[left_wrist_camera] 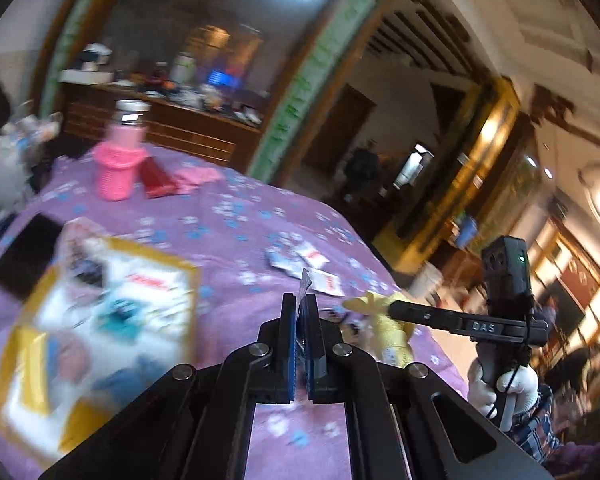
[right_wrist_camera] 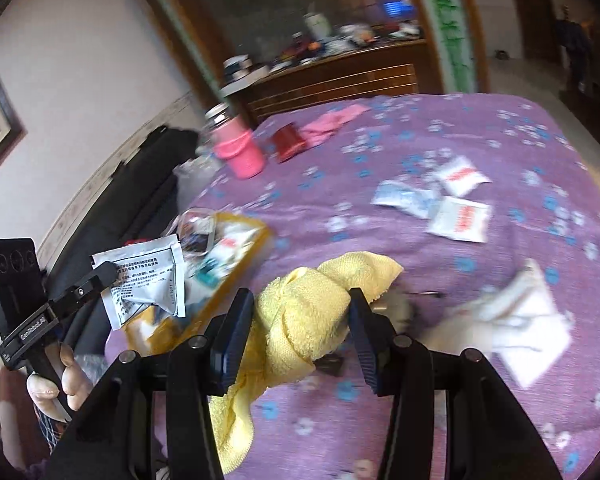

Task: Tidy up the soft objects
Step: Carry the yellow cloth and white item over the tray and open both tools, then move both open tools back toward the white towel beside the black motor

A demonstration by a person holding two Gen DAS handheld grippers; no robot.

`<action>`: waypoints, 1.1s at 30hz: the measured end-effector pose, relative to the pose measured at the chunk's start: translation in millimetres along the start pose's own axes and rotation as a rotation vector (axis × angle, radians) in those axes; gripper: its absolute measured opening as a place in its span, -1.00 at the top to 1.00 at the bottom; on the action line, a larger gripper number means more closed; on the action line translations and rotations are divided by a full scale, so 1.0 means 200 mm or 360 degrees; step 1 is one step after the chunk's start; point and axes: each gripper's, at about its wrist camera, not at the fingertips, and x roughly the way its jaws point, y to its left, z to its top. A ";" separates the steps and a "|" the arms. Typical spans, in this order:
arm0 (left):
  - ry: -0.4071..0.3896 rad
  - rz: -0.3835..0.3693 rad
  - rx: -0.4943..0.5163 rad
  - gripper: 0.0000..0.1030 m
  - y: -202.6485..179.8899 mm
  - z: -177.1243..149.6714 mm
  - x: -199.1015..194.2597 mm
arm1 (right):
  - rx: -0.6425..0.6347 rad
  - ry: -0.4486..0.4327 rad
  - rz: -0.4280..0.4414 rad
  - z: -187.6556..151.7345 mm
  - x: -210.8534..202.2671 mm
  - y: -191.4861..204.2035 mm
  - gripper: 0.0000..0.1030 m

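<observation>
Left tool (left_wrist_camera: 300, 304) clenched on white sachet (left_wrist_camera: 305, 280), seen edge-on, lower centre of left wrist view; printed side shows at left of right wrist view. Right tool (right_wrist_camera: 300, 300) grasping bunched yellow towel (right_wrist_camera: 300, 312), bottom centre, tail hanging past blue pads (everything pretty blurry). More sachets (right_wrist_camera: 456, 204) lie loose at right on purple flowered cloth (right_wrist_camera: 380, 152) over surface. Yellow-rimmed tray (right_wrist_camera: 252, 248) at left, pink bottle (right_wrist_camera: 240, 152) upper left.
</observation>
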 end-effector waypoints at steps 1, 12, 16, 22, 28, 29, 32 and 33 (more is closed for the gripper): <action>-0.0012 0.0019 -0.0031 0.98 0.05 -0.01 -0.03 | -0.0025 0.0016 0.0019 0.00 0.03 0.05 0.09; -0.0059 0.0298 -0.0420 0.97 0.58 -0.21 -0.18 | -0.0250 0.0184 0.0166 -0.03 0.33 0.54 0.09; -0.0020 0.0465 -0.0449 0.97 0.68 -0.26 -0.11 | -0.0306 0.0226 0.0178 -0.03 0.44 0.65 0.08; -0.0065 0.0611 -0.0473 0.21 0.72 -0.32 -0.13 | -0.0349 0.0298 0.0107 0.00 0.67 0.76 0.08; -0.0233 0.0581 -0.0529 -0.30 0.65 -0.36 -0.30 | -0.0380 0.0350 0.0028 0.05 0.92 0.84 0.08; -0.0242 0.0597 -0.0518 -0.30 0.64 -0.37 -0.33 | -0.0396 0.0347 0.0011 0.05 0.95 0.85 0.08; -0.0250 0.0628 -0.0488 -0.30 0.62 -0.38 -0.37 | -0.0482 0.0300 -0.0082 0.08 1.04 0.92 0.05; -0.0249 0.0635 -0.0479 -0.31 0.62 -0.38 -0.38 | -0.0493 0.0282 -0.0102 0.09 1.07 0.93 0.04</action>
